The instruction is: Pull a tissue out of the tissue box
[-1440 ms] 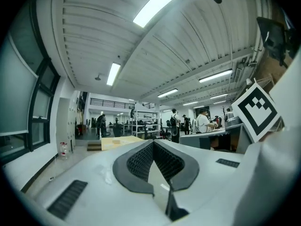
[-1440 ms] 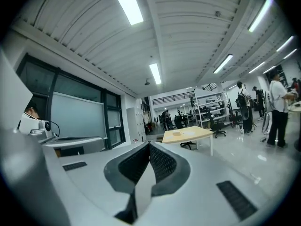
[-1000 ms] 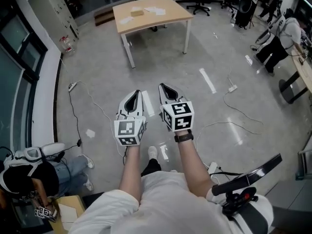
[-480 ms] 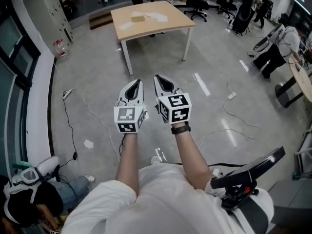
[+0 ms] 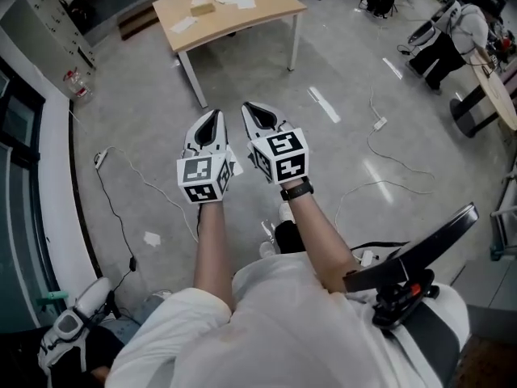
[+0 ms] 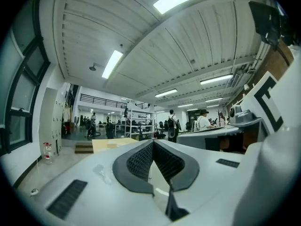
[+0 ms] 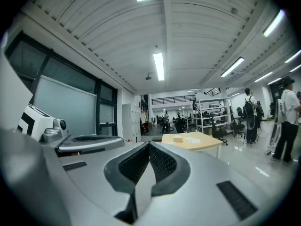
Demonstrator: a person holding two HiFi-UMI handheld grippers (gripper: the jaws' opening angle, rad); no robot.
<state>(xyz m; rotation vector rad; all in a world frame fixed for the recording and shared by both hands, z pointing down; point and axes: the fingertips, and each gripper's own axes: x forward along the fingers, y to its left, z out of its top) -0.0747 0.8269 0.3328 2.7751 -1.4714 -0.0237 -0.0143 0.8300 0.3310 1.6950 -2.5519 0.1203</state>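
Well ahead of me, the tissue box [image 5: 202,5] is sitting on the wooden table [image 5: 250,21], with loose white sheets [image 5: 234,1] lying beside it. I am judging the task as not yet begun: no tissue is being drawn, and the box is well apart from both tools. I am holding the left gripper [image 5: 212,116] and right gripper [image 5: 250,107] side by side over the floor, each with its jaws pressed together on nothing. Floor cables [image 5: 113,208] are trailing off to the left, and nothing seems to be blocking the way to the table.

Left tongs [image 5: 212,118], right tongs [image 5: 252,110]: two. One table [image 5: 242,18]. One tissue box [image 5: 202,6].
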